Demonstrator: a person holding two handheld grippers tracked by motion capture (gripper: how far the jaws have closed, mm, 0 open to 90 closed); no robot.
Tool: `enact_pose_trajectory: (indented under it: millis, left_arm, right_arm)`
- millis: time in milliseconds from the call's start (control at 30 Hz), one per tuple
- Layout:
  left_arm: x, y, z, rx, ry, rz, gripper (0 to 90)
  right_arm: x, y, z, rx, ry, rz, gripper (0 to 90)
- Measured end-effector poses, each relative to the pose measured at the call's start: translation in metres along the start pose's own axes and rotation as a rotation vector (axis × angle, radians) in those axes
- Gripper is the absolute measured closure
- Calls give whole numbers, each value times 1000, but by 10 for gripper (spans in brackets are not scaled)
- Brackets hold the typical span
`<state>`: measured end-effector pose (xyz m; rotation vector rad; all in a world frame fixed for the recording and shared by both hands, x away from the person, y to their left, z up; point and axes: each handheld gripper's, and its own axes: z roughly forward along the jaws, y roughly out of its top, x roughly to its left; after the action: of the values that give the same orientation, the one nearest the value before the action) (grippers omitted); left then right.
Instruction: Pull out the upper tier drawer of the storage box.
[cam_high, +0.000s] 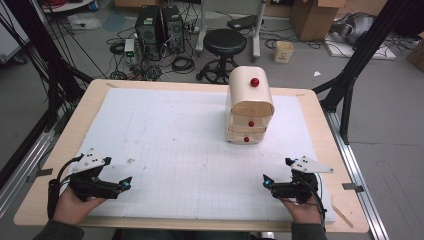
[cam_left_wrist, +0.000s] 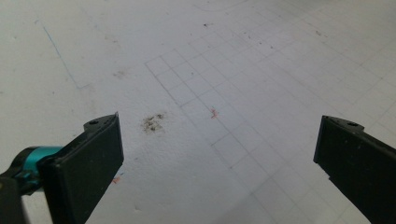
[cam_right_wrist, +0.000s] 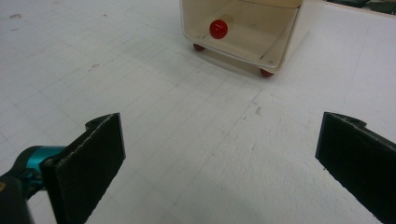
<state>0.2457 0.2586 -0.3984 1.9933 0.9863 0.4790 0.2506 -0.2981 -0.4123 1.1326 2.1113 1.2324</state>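
Right now my left claw (cam_high: 125, 184) and right claw (cam_high: 267, 182) gape empty at lower frame; a careless reach could topple the cabinet (cam_high: 250, 107) upper right.

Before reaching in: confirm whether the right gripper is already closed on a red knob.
No, the right gripper stands wide open above the white mat, short of the cream drawer cabinet.

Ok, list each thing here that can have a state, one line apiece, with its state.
left gripper: open, holding nothing, above the white mat.
right gripper: open, holding nothing, facing the drawer unit.
drawer unit: upright on the mat, drawers closed.
bottom drawer: pushed in, red knob showing.
white mat: flat on the table, with a few smudges.
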Motion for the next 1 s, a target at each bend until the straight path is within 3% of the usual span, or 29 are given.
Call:
enact_pose_trajectory:
  millis: [633,900,1000]
  left_arm:
    - [2,-1,3,7,-3,-5,20]
    - [2,-1,5,5,-9,-6,20]
    - [2,-1,5,6,-12,-8,20]
  right_arm:
    - [2,3,1,-2,-19,-6,3]
    - [9,10,0,-29,-55,30,3]
    - [16,11,2,-32,-93,26,3]
